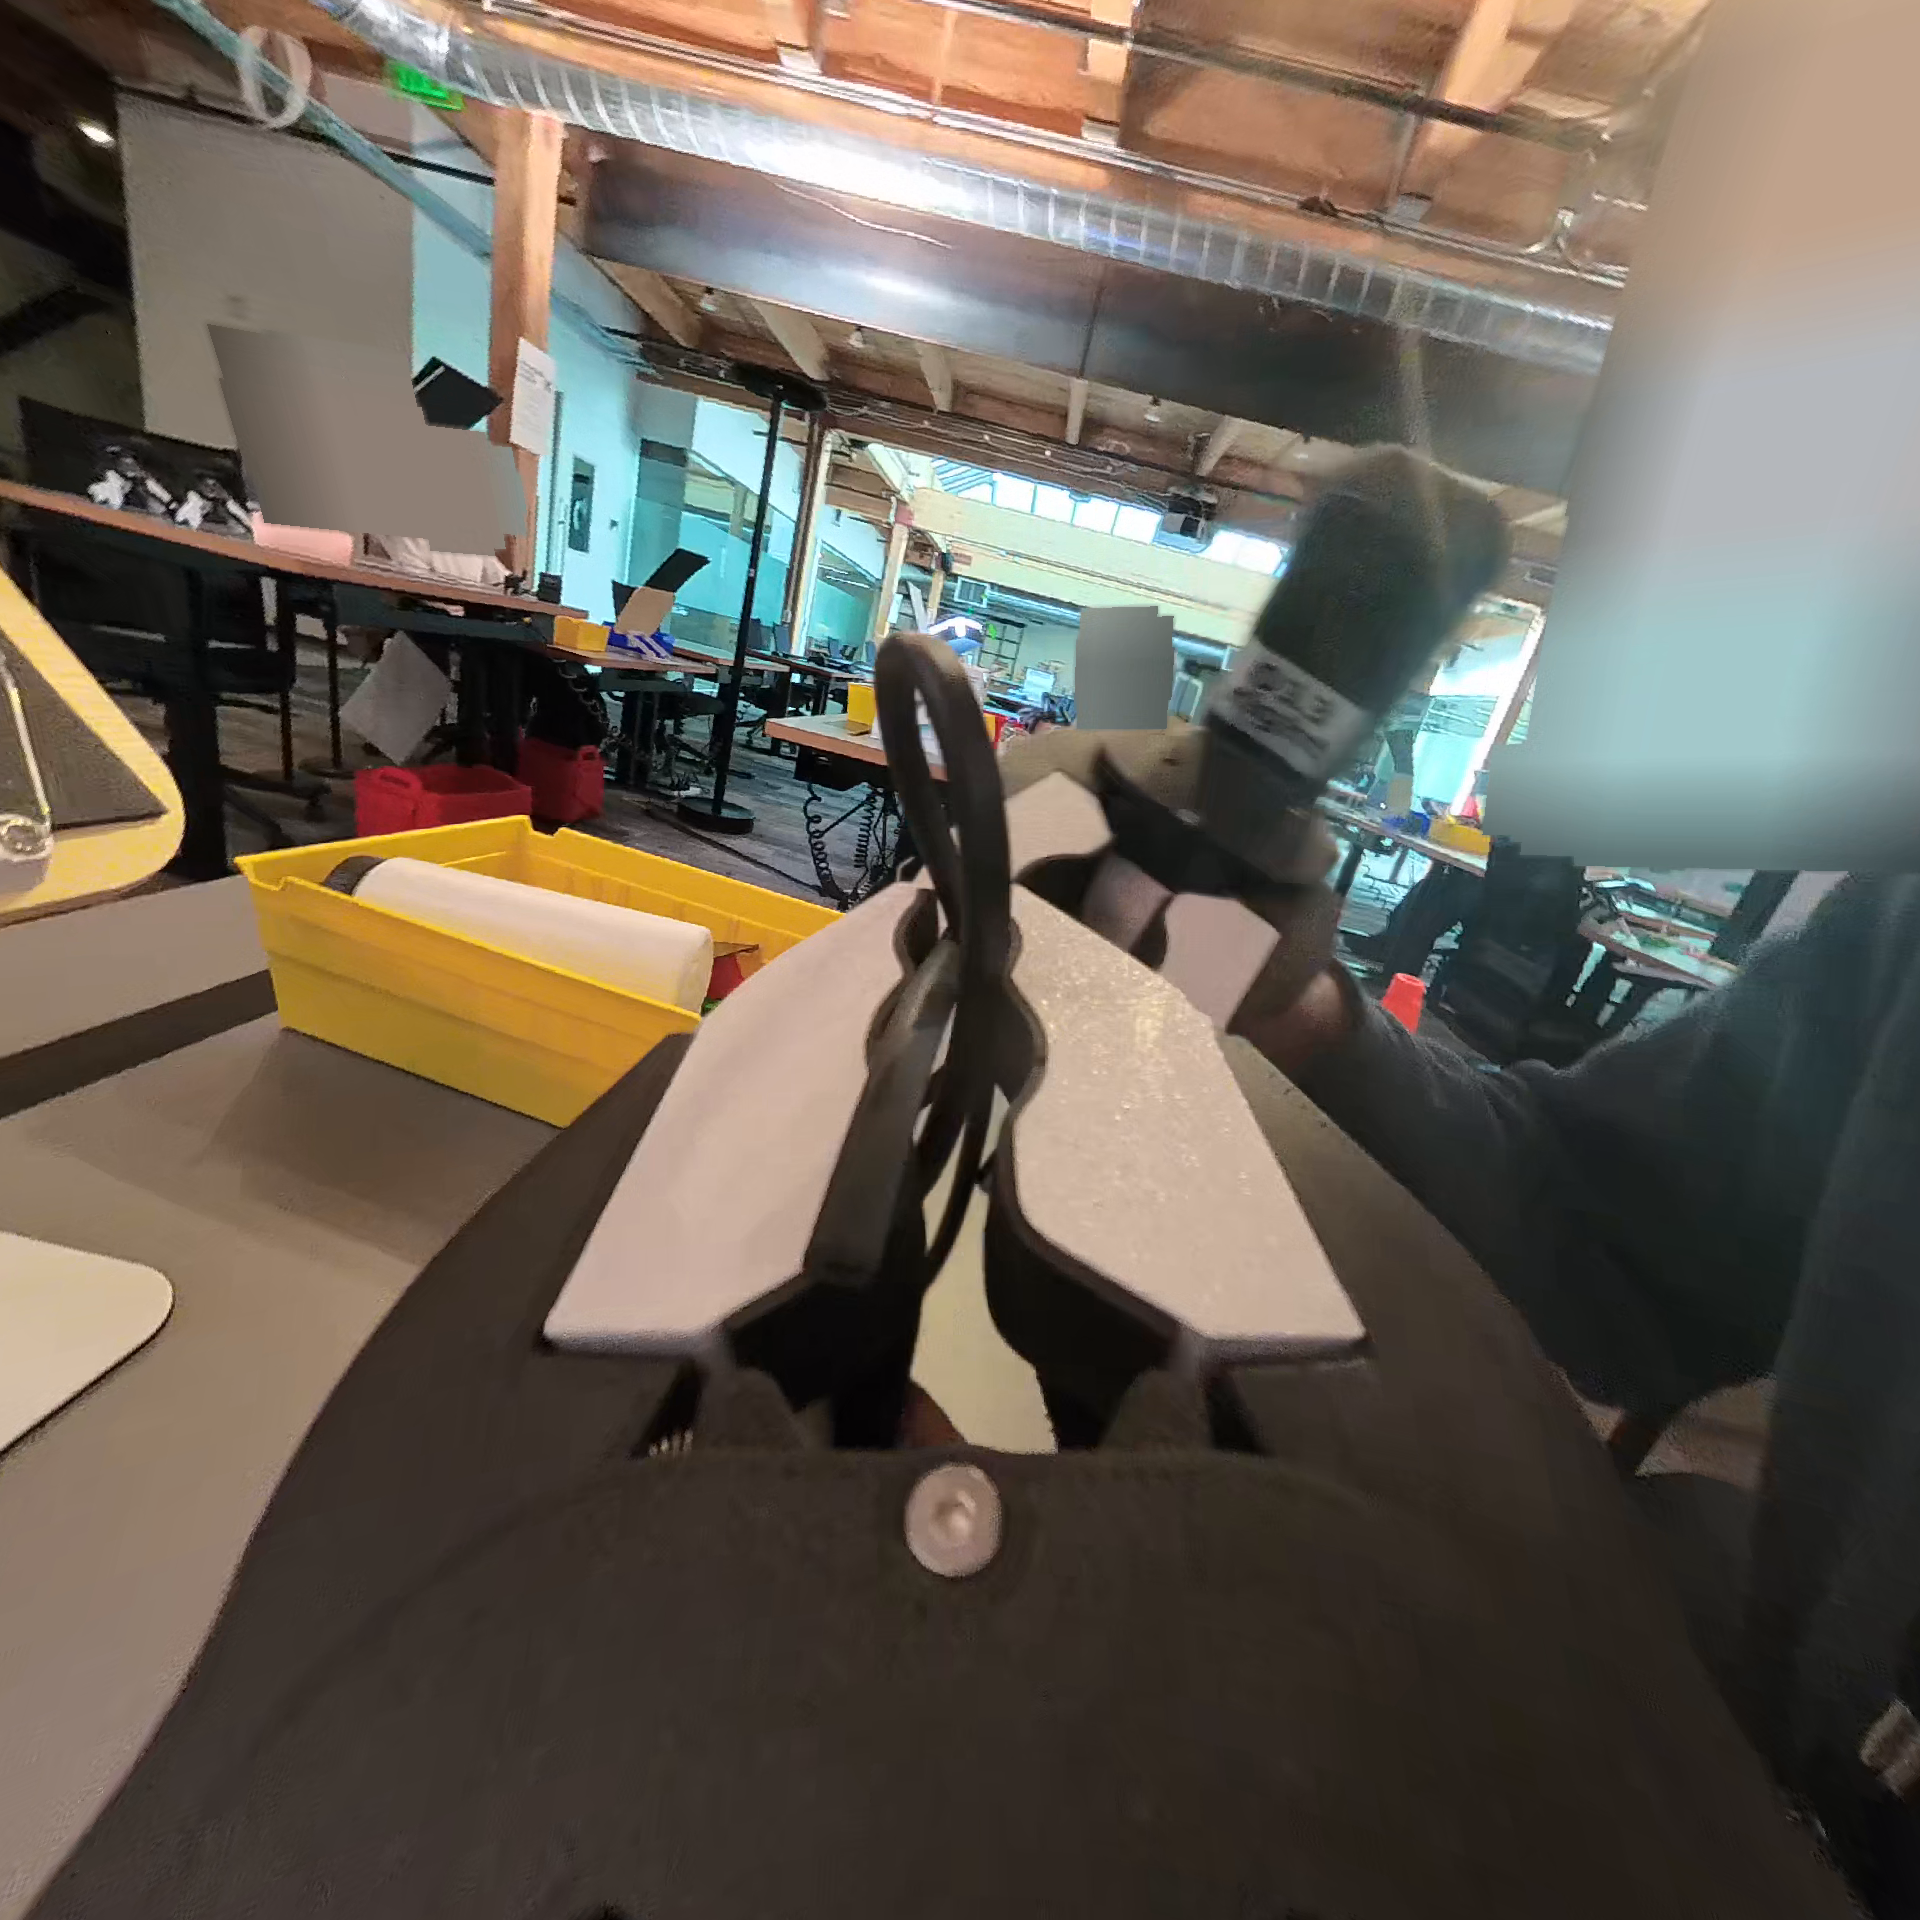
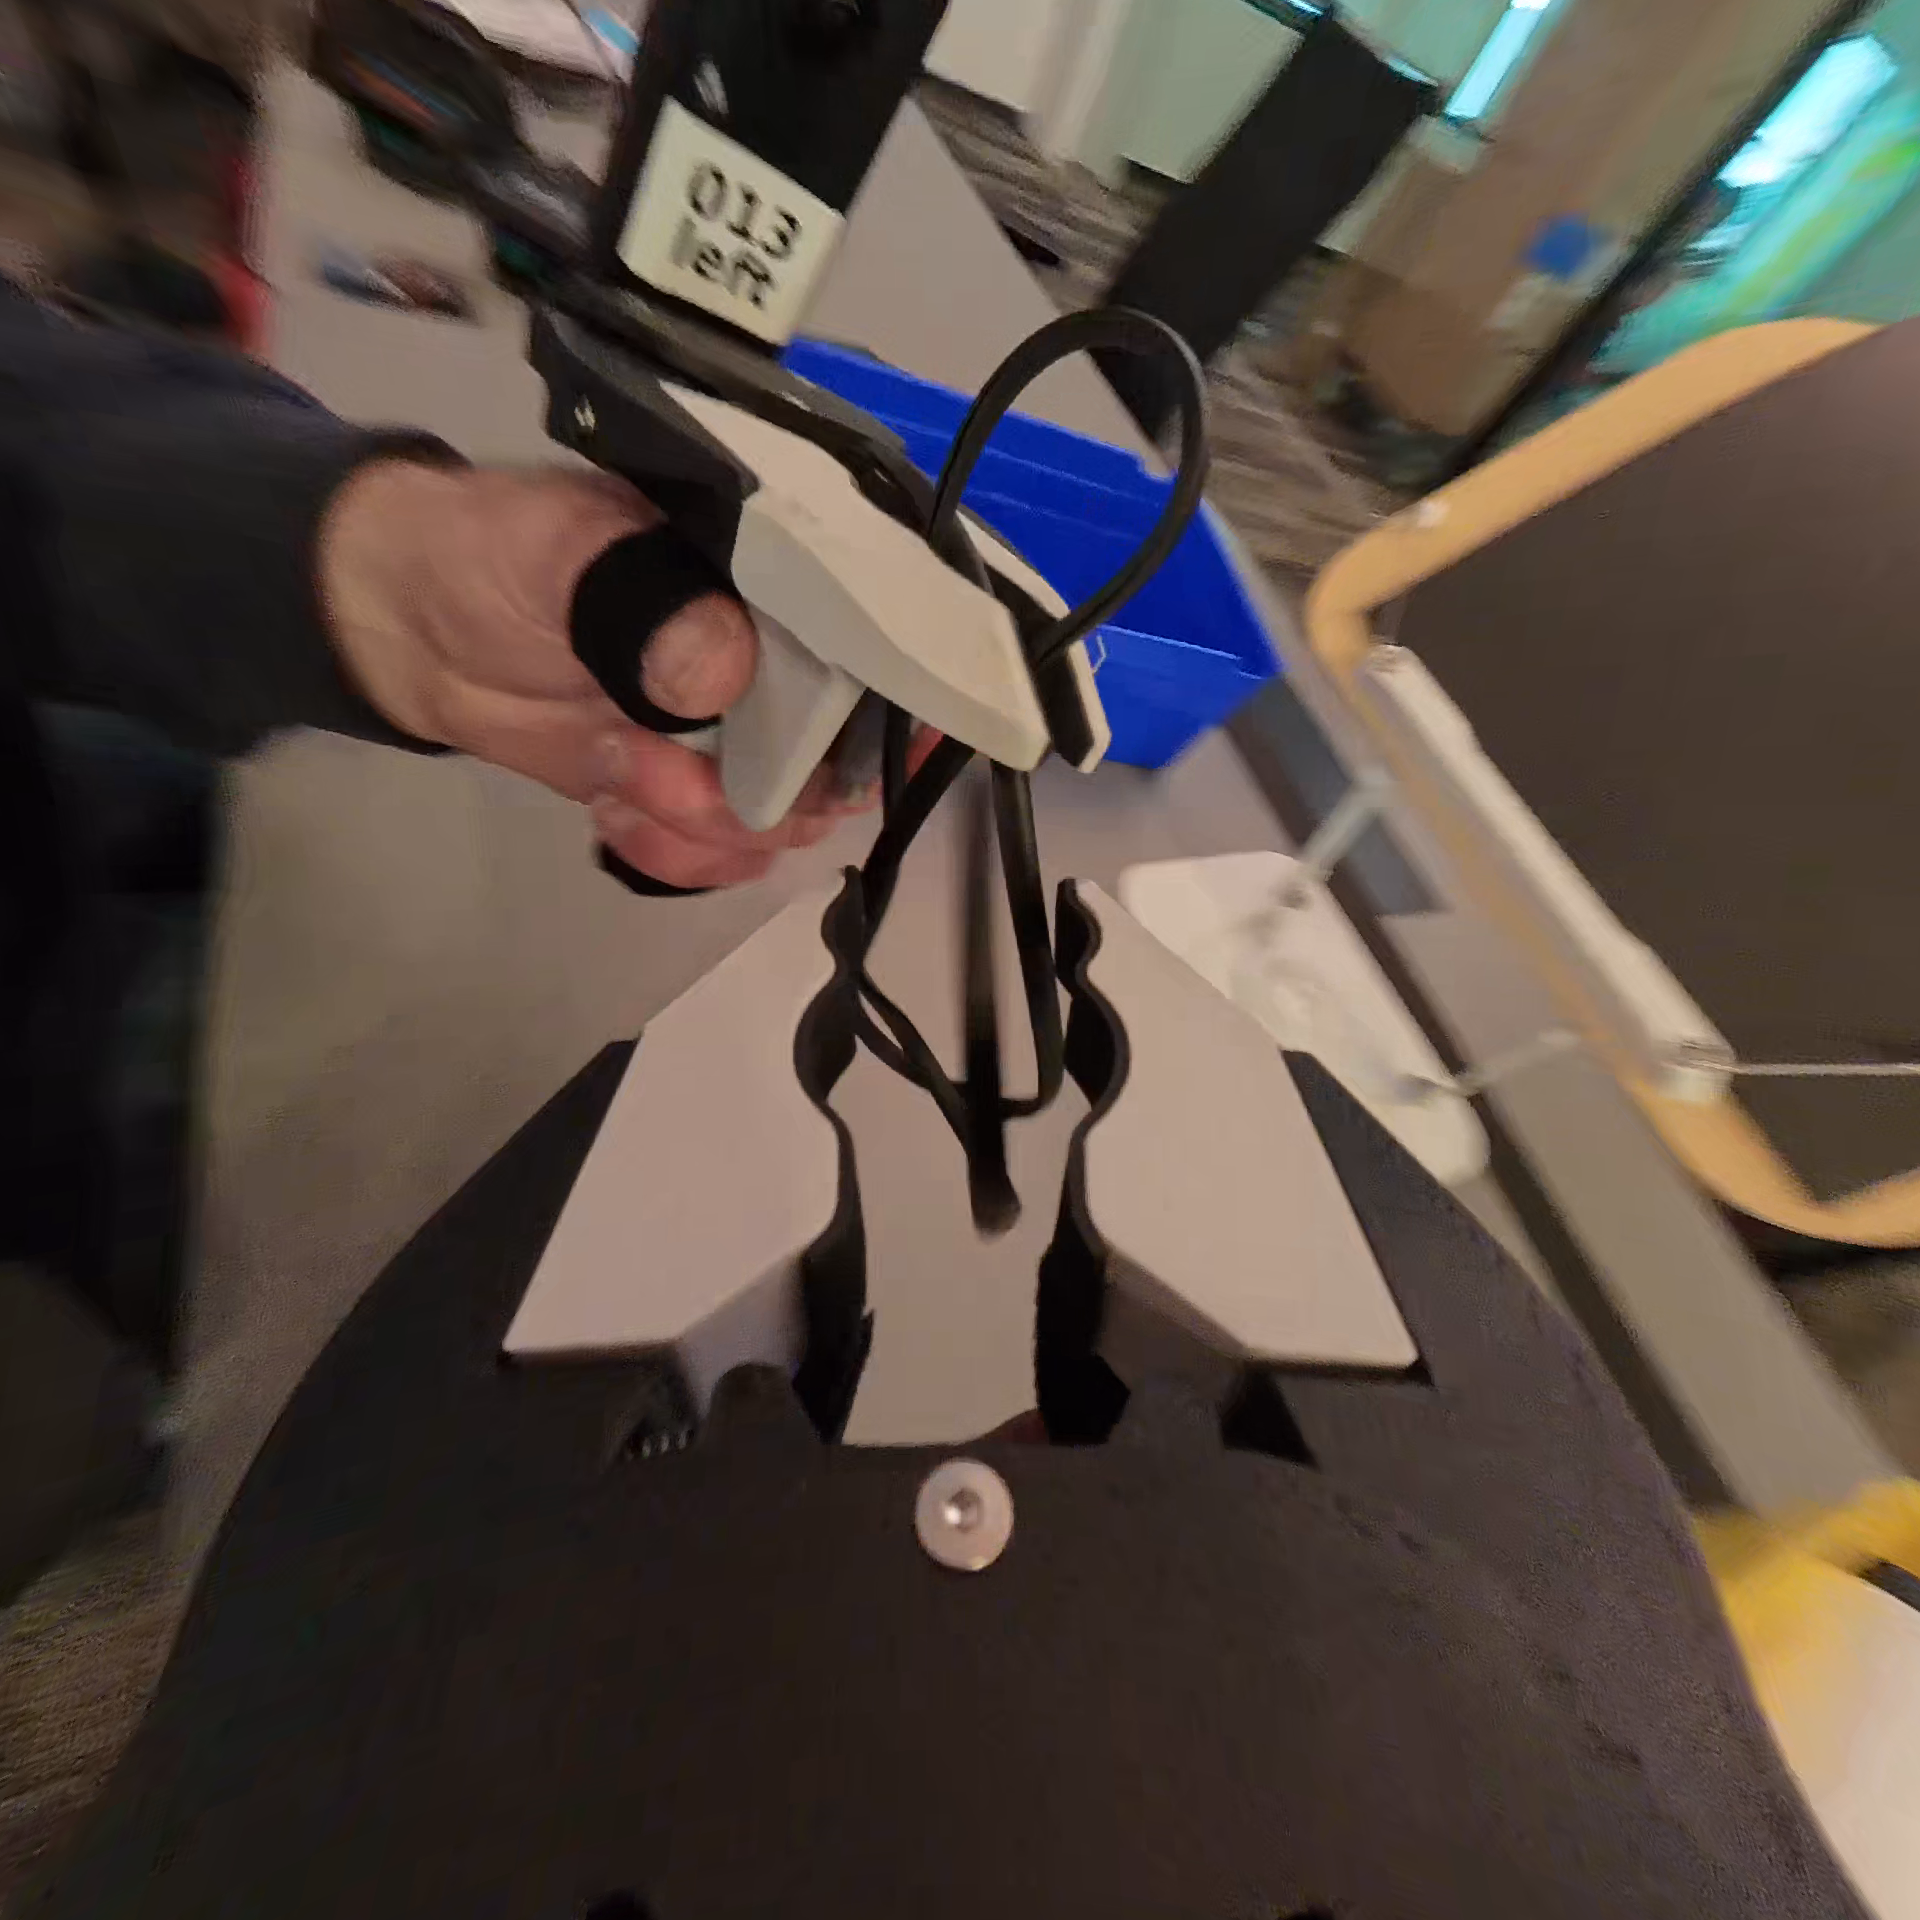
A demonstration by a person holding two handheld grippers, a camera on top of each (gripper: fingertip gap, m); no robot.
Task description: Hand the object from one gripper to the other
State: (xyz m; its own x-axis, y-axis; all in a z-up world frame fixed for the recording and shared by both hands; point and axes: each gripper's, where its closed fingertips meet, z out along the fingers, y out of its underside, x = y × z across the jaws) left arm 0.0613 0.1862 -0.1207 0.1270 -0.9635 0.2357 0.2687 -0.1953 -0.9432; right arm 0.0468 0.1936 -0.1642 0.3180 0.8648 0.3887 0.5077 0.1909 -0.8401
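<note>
1. Open workshop hall behind: timber ceiling beams, a silver duct, rows of desks. Right wrist view is motion-blurred.
2. Grey counter (image 1: 312, 1143) carries a yellow bin (image 1: 468, 997) with a white roll (image 1: 540, 920) lying in it; a blue bin (image 2: 1122, 582) shows in the right wrist view.
3. Left tool (image 1: 961, 966): fingers pressed together, clamped on a bundle of black cable (image 1: 951, 790). One loop stands up above the tips.
4. In the right wrist view the same cable (image 2: 1091, 468) is pinched in the left tool (image 2: 1049, 717), loop above, loose strands hanging below.
5. Right tool (image 2: 961, 914): fingers apart, hanging strands between them. Whether a strand touches the left pad cannot be told through the blur.
6. A hand (image 2: 540, 644) with a dark sleeve holds the left tool's grip; a black strap circles one finger.
7. Right tool (image 1: 1132, 883) sits just beyond the left tool's tips.
</note>
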